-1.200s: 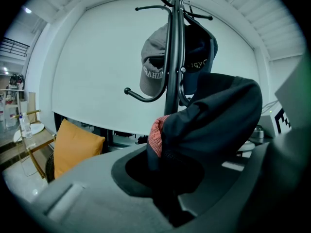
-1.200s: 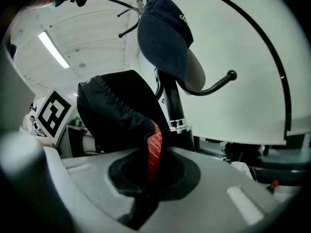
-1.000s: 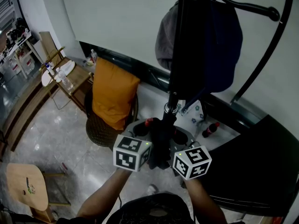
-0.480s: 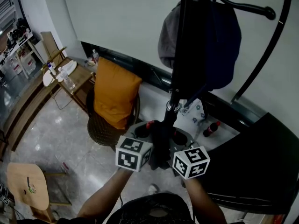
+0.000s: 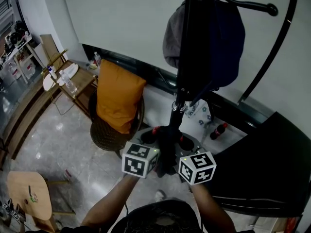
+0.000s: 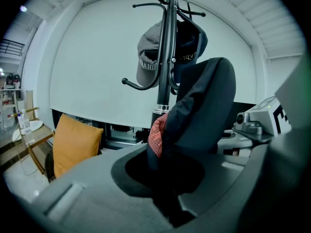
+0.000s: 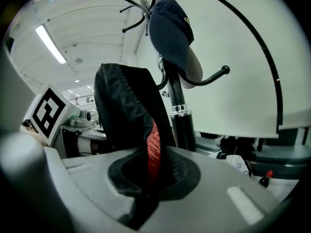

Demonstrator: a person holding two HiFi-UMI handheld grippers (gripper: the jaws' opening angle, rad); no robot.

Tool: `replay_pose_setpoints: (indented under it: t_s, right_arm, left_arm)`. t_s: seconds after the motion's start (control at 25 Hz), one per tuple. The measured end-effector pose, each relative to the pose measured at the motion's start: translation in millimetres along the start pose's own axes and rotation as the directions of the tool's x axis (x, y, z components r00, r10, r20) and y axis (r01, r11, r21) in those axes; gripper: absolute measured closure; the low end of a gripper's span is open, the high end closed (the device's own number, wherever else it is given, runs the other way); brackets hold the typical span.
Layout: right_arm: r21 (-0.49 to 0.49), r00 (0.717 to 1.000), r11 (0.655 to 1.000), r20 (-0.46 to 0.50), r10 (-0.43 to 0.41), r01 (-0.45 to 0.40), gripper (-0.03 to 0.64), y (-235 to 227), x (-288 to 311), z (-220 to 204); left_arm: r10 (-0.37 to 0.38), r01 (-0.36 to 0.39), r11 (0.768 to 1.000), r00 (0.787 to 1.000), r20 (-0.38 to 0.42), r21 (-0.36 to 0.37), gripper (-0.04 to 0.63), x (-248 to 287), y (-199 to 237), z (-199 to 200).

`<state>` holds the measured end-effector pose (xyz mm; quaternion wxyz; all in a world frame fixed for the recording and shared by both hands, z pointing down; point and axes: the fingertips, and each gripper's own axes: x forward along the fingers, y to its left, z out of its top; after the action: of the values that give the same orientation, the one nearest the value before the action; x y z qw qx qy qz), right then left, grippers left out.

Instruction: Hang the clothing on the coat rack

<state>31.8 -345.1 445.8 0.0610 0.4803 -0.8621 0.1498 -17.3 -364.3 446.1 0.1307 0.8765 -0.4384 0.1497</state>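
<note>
The left gripper [image 6: 167, 178] and right gripper [image 7: 146, 178] each pinch the dark garment [image 6: 206, 101], bunched between them just short of the coat rack [image 6: 164, 72] ahead, so it could slide off a hook above unless a fold opens.

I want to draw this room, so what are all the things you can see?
Coat rack: one, black, centre.
Caps: two, a grey cap and a navy cap, hanging on the rack.
Garment: one, dark with red-orange lining, held in front of the rack.
Cushion: one, orange, on a dark round chair, left.
Side table: one, wooden, far left, with clear bottles.
Stool: one, light wood, bottom left.
Dark bottle: one, red cap, right of the rack's foot.
Left gripper, right gripper: grey, side by side, each shut on the garment.
</note>
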Motion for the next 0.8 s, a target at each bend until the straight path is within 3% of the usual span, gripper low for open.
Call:
replay_pose_setpoints:
  t_s: [0.8]
  right_arm:
    - [-0.019,0.999,0.999,-0.012,-0.049,0.048,0.588,14,-20,-14]
  left_arm:
    - [-0.015,0.016,1.000,1.000,-0.019,0.011,0.560,-18,-14,-17]
